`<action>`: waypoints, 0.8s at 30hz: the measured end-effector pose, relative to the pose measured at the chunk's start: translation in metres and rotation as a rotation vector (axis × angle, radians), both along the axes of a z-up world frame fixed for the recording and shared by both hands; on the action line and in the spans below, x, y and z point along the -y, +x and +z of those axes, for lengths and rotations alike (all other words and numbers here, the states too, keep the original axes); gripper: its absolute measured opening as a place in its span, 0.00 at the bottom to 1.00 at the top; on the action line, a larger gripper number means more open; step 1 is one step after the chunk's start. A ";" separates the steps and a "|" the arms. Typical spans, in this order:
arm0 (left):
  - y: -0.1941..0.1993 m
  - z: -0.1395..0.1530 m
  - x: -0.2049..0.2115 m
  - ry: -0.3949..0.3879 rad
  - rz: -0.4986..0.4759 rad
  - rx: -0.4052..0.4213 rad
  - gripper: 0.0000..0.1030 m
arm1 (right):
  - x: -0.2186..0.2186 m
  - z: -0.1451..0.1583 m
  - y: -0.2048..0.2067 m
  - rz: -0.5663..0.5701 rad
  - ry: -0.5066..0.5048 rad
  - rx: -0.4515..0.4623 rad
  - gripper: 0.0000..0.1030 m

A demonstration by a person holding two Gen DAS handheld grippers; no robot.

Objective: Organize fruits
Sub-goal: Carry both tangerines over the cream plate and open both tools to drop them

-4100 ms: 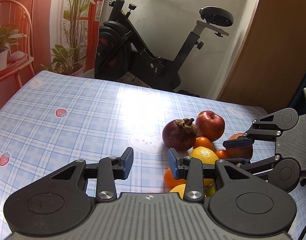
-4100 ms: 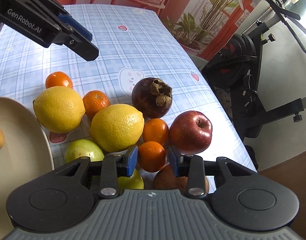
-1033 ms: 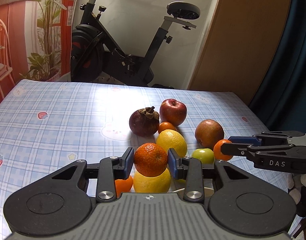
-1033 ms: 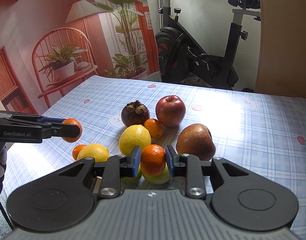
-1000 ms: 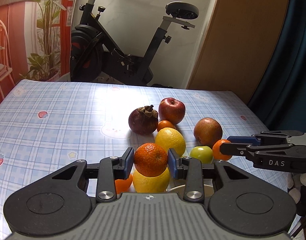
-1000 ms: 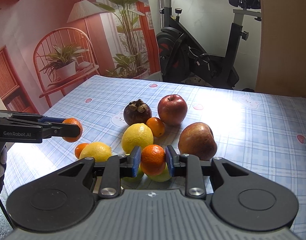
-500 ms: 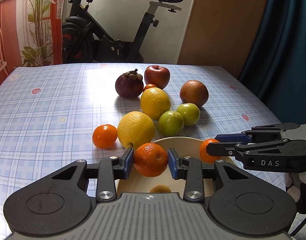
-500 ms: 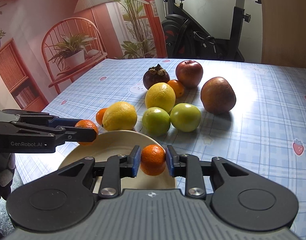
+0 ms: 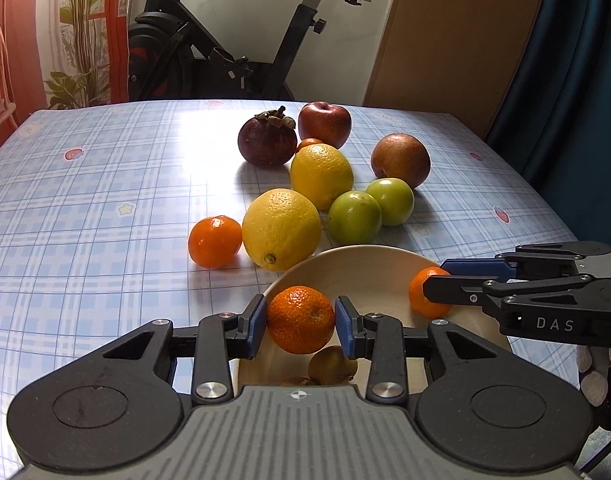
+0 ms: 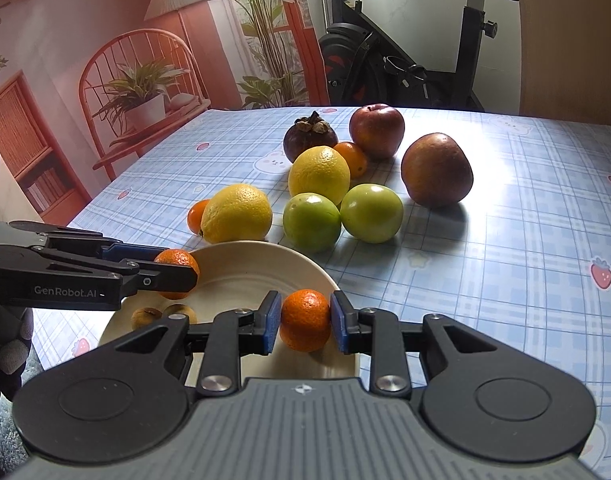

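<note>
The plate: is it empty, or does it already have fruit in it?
Not empty: two small brown fruits lie on the plate; both tangerines are over it, in the grippers.

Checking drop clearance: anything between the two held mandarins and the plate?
Nothing visible. The left gripper and right gripper each hold a mandarin above the plate. Two small brown fruits lie on it, toward the left gripper's side.
</note>
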State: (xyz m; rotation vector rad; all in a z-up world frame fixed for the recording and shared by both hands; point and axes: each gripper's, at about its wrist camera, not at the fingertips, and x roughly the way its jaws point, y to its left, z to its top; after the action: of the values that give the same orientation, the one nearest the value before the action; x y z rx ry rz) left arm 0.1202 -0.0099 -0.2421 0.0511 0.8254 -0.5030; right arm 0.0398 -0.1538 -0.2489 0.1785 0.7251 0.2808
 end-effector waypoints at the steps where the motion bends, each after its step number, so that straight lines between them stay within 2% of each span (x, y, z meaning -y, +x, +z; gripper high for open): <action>1: 0.000 0.000 0.000 -0.001 0.003 0.004 0.38 | 0.000 0.000 0.000 -0.001 -0.002 0.001 0.29; 6: -0.001 0.004 -0.002 -0.014 0.021 0.012 0.38 | -0.003 0.003 -0.003 -0.013 -0.008 0.014 0.30; 13: -0.003 0.015 -0.014 -0.060 0.095 0.032 0.39 | 0.006 0.014 -0.011 -0.060 0.000 0.054 0.30; 15: -0.005 0.018 -0.017 -0.061 0.116 0.046 0.44 | 0.008 0.016 -0.013 -0.074 -0.009 0.067 0.30; 16: -0.006 0.021 -0.018 -0.060 0.130 0.058 0.45 | 0.008 0.018 -0.014 -0.083 -0.021 0.074 0.32; 18: -0.008 0.024 -0.020 -0.059 0.145 0.074 0.46 | 0.008 0.019 -0.017 -0.095 -0.032 0.085 0.43; 20: -0.010 0.028 -0.021 -0.053 0.152 0.093 0.46 | 0.009 0.020 -0.019 -0.107 -0.031 0.093 0.47; 24: -0.012 0.034 -0.019 -0.034 0.160 0.131 0.46 | 0.011 0.019 -0.022 -0.118 -0.024 0.109 0.49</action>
State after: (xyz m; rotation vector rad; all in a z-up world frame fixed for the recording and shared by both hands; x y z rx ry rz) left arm 0.1082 0.0095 -0.2076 -0.0136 0.6862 -0.3593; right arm 0.0176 -0.1649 -0.2299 0.1811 0.6073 0.1679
